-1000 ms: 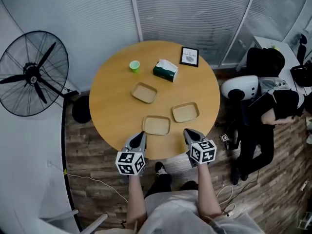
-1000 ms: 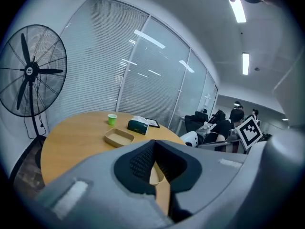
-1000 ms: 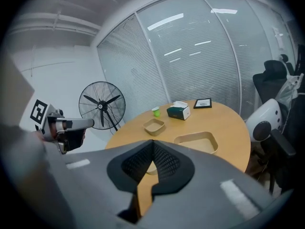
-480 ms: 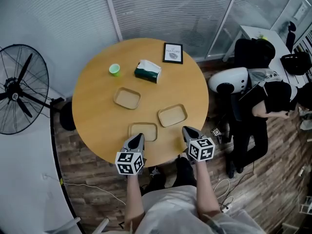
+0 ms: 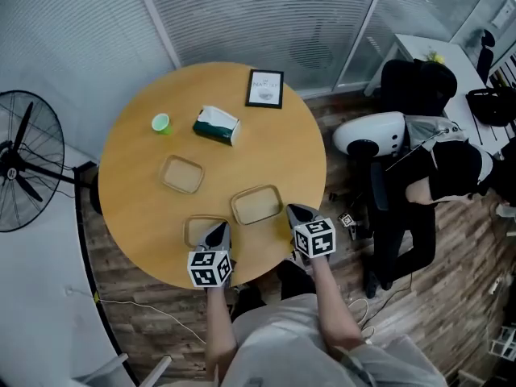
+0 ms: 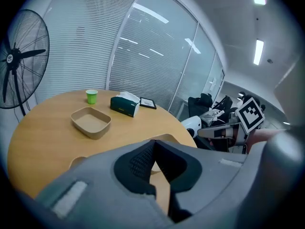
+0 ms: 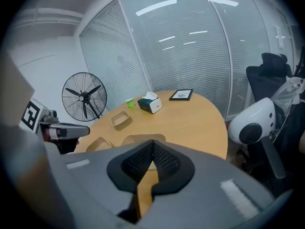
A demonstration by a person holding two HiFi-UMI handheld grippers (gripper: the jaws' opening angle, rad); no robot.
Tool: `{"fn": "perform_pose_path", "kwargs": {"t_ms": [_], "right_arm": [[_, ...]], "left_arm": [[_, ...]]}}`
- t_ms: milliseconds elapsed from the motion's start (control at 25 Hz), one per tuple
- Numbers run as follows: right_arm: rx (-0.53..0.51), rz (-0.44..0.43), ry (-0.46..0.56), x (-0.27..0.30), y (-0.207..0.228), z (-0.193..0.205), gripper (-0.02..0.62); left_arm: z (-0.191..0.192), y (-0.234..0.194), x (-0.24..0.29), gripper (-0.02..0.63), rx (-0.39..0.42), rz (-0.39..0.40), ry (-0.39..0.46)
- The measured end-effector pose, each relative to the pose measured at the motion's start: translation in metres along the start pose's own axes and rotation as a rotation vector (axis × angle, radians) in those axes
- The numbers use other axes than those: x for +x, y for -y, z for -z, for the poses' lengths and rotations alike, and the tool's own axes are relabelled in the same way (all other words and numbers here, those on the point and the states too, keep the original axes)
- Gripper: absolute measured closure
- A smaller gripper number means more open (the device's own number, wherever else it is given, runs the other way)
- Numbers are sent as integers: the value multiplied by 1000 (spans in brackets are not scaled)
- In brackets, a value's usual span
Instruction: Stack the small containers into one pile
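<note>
Though the three containers look alike, shallow empty tan trays with rounded corners, they lie singly on the round wooden table (image 5: 133, 143). One tray (image 5: 182, 174) sits left of centre, another (image 5: 257, 205) is near the front edge, and the third (image 5: 197, 227) is partly covered by the left gripper (image 5: 218, 232). That gripper and the right gripper (image 5: 296, 214) both have jaws pressed together on nothing. Print on the framed card (image 5: 264, 88) and the green tissue box (image 5: 216, 125) is too small to read.

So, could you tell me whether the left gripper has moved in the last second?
Yes: against the nearest tray, the left gripper has shifted right; its claw now overlaps the tray's right end, not its left corner.
</note>
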State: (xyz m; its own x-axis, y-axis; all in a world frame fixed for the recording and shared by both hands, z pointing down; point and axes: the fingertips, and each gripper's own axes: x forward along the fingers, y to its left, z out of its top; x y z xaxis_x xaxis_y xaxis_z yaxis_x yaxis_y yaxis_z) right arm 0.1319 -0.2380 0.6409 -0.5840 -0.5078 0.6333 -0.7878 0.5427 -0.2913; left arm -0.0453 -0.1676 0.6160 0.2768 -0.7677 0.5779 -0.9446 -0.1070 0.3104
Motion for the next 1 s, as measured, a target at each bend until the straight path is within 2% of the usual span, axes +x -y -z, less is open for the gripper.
{"fn": "perform_pose_path", "kwargs": {"t_ms": [200, 280, 480, 640, 760, 1000], "right_arm": [[13, -44, -76, 33, 24, 11, 592], [17, -72, -107, 47, 28, 15, 541], [32, -106, -176, 71, 32, 26, 515], [17, -107, -237, 88, 34, 34, 503], [61, -84, -249, 98, 39, 38, 500], [114, -49, -278, 110, 39, 43, 565]], "left_arm": [[0, 11, 23, 601, 1, -60, -19], [3, 10, 27, 601, -10, -87, -25], [9, -2, 26, 601, -50, -163, -31], [7, -7, 26, 601, -62, -193, -44], [9, -6, 23, 601, -58, -200, -62], [7, -23, 26, 601, -44, -194, -63]]}}
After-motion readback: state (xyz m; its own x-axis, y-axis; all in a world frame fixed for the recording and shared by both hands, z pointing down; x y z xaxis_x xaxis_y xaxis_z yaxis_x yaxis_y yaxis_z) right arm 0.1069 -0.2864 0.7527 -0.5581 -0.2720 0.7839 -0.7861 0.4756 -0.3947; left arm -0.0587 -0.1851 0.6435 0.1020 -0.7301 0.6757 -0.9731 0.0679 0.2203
